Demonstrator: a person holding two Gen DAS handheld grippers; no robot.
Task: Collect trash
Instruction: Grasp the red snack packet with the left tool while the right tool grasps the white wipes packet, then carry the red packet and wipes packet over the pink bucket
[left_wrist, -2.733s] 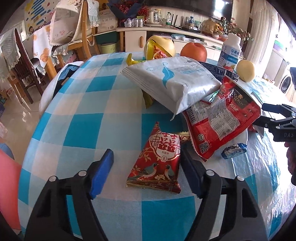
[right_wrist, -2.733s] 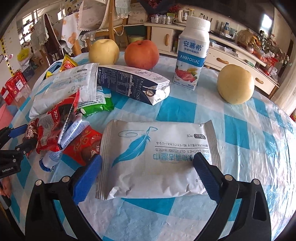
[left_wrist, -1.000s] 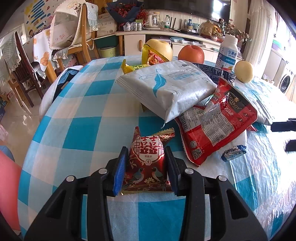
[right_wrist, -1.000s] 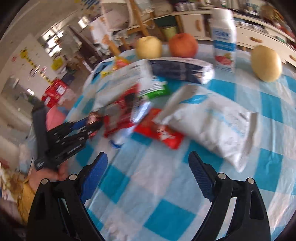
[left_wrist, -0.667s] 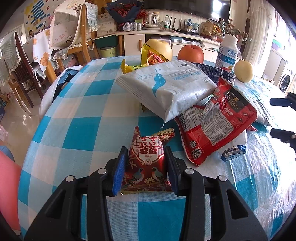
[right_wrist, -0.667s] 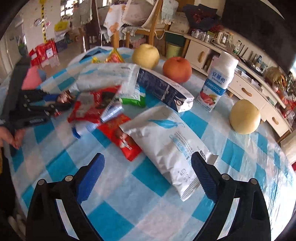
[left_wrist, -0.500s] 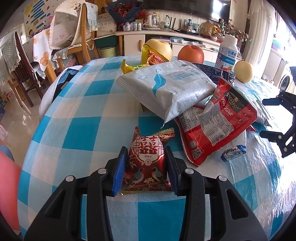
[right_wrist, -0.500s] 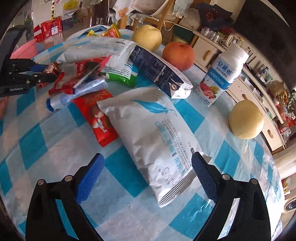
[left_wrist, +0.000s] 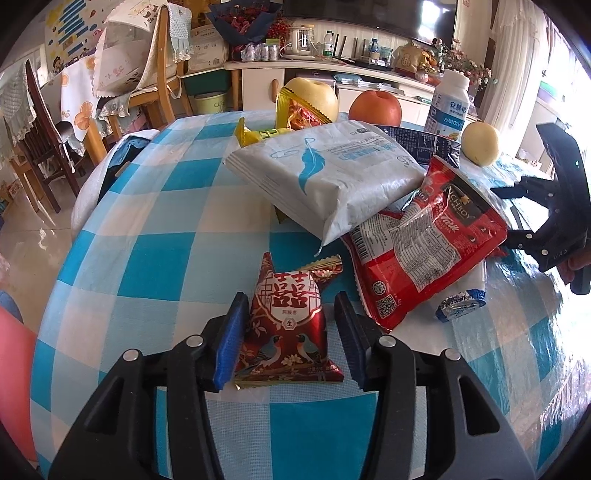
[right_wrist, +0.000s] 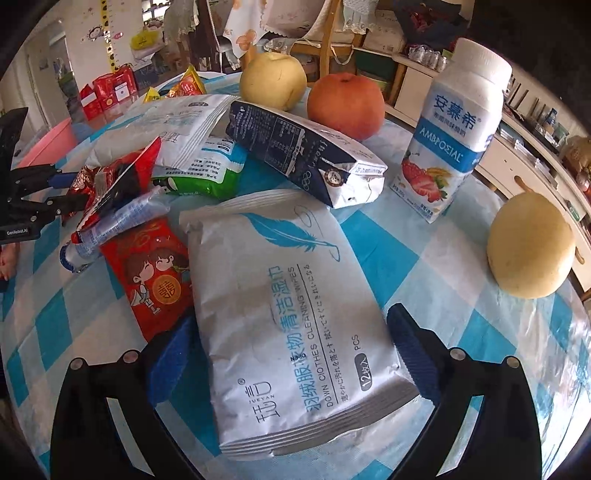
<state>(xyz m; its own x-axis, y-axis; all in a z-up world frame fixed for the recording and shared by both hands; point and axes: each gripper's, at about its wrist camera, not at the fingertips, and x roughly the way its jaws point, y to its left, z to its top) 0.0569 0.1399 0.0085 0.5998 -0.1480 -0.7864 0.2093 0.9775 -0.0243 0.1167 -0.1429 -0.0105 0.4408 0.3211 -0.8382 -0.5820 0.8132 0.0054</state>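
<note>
Left wrist: left hand-held gripper (left_wrist: 290, 328) opening around red packet (left_wrist: 286, 325); right (right_wrist: 291, 349) wide.

Tablecloth (left_wrist: 110, 236): blue and white checks.
Small packet (left_wrist: 288, 325): red, gold characters, two birds.
Wipes pack (right_wrist: 295, 317): silver-white, blue feather.
Snack bag (left_wrist: 424, 251): red, white label.
Bottle (right_wrist: 454, 122): white, blue band, printed fruit.
Gripper pads (left_wrist: 231, 339): blue.
Pear (right_wrist: 530, 245): yellow.

Two pears (right_wrist: 273, 80), one peach (right_wrist: 345, 105), one bottle (right_wrist: 455, 128), perhaps eight wrappers (right_wrist: 296, 318).
</note>
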